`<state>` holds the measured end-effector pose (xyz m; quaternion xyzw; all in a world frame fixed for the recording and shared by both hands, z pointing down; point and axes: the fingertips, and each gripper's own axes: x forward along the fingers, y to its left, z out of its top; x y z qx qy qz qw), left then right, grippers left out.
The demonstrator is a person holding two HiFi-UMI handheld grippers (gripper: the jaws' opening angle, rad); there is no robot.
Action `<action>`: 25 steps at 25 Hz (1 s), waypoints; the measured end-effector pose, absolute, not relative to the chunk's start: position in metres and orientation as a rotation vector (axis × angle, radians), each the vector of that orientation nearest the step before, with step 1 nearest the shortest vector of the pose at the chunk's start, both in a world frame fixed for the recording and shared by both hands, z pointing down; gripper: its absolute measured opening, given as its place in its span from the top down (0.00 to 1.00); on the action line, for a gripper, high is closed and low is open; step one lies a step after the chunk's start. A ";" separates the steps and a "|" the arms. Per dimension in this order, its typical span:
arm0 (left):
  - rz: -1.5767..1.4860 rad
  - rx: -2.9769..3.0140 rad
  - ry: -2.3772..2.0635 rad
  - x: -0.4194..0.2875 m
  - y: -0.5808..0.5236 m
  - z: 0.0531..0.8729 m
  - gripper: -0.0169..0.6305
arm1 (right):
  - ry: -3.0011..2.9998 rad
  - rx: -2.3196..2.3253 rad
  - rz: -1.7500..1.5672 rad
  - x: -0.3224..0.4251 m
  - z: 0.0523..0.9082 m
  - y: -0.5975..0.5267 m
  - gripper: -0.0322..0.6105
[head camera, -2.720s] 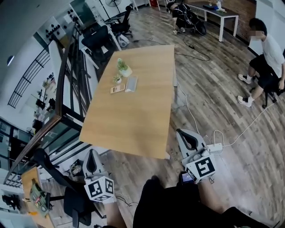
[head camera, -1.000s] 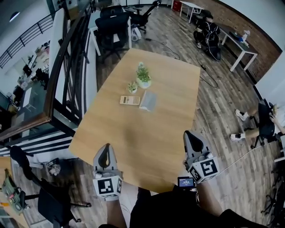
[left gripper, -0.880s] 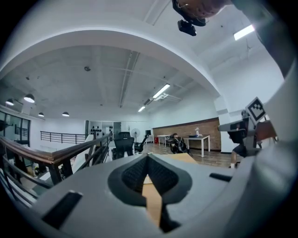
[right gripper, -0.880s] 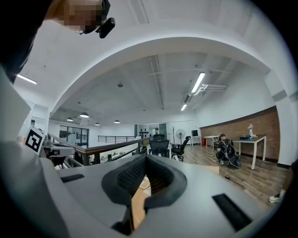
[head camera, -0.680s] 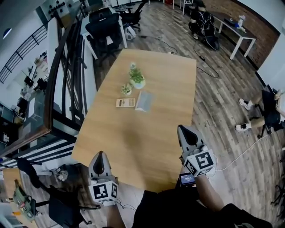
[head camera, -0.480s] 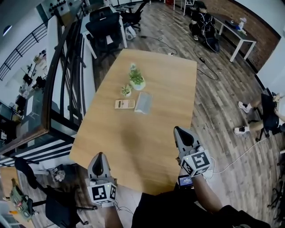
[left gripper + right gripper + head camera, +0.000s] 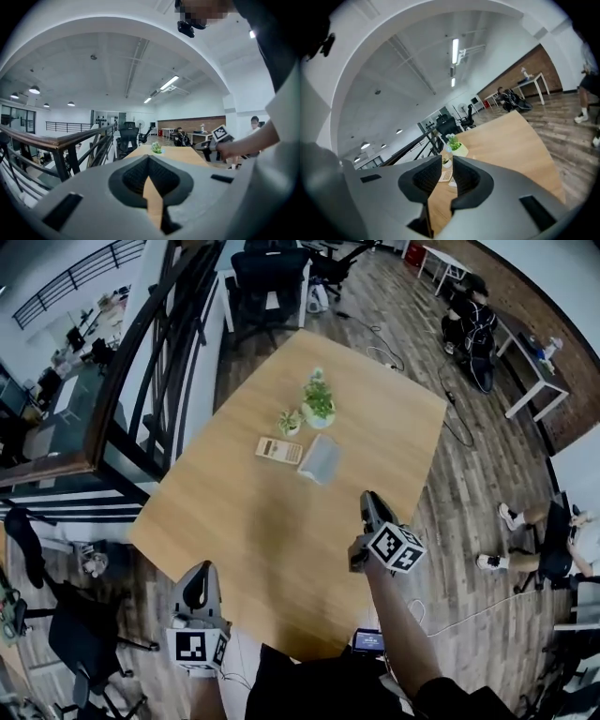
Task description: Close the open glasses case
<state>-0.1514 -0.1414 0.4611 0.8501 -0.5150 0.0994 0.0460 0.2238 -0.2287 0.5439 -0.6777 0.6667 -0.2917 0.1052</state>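
We're in the approach here, nothing touched yet. The glasses case (image 7: 321, 458) lies out in the middle of the desk (image 7: 234, 521), a pale grey oblong just beside a tan slab (image 7: 279, 450) and nearer to us than the potted plants (image 7: 319, 407). Its long axis runs away from us up the desk, leaning a little to the right in the head view. Which long side carries the hinge, and how far the lid stands up, we can't make out at this size. The right gripper (image 7: 368, 502) is out over the desk, aimed at the case but well short of it. Its fingers (image 7: 466, 180) have just been opening, and the gap between them shows only bare desk and the far-off case. The left gripper (image 7: 197, 577) hangs by the near edge, its fingers (image 7: 133, 174) pressed together at the tips with nothing in them. By our reckoning the next move calls for carrying the right gripper on to the case, finding the raised lid and pushing it over and down across the short axis, perhaps with the left coming in to steady the base
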 end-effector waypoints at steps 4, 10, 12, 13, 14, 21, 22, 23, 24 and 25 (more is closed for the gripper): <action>0.349 2.516 -1.609 -0.174 -0.127 0.477 0.97 | 1.872 -2.047 -1.088 0.232 0.611 -0.301 0.81; 0.417 2.371 -1.700 -0.217 -0.108 0.497 0.98 | 1.783 -2.152 -1.311 0.232 0.681 -0.370 0.78; 0.435 2.340 -1.721 -0.227 -0.101 0.499 0.97 | 1.773 -2.179 -1.351 0.232 0.699 -0.380 0.78; 0.446 2.326 -1.729 -0.231 -0.099 0.501 0.97 | 1.773 -2.190 -1.365 0.231 0.707 -0.385 0.78; 0.456 2.311 -1.736 -0.236 -0.098 0.504 0.97 | 1.774 -2.200 -1.374 0.231 0.714 -0.389 0.78; 0.493 2.239 -1.778 -0.256 -0.091 0.515 0.98 | 1.780 -2.231 -1.398 0.226 0.743 -0.409 0.78; 0.502 2.237 -1.779 -0.257 -0.093 0.518 0.98 | 1.781 -2.228 -1.397 0.225 0.746 -0.412 0.78; 0.515 2.237 -1.774 -0.256 -0.093 0.520 0.97 | 1.779 -2.225 -1.397 0.223 0.749 -0.412 0.78; 0.527 2.237 -1.762 -0.255 -0.092 0.523 0.97 | 1.775 -2.225 -1.400 0.223 0.752 -0.411 0.78; 0.536 2.235 -1.749 -0.253 -0.091 0.525 0.97 | 1.772 -2.229 -1.405 0.223 0.755 -0.407 0.78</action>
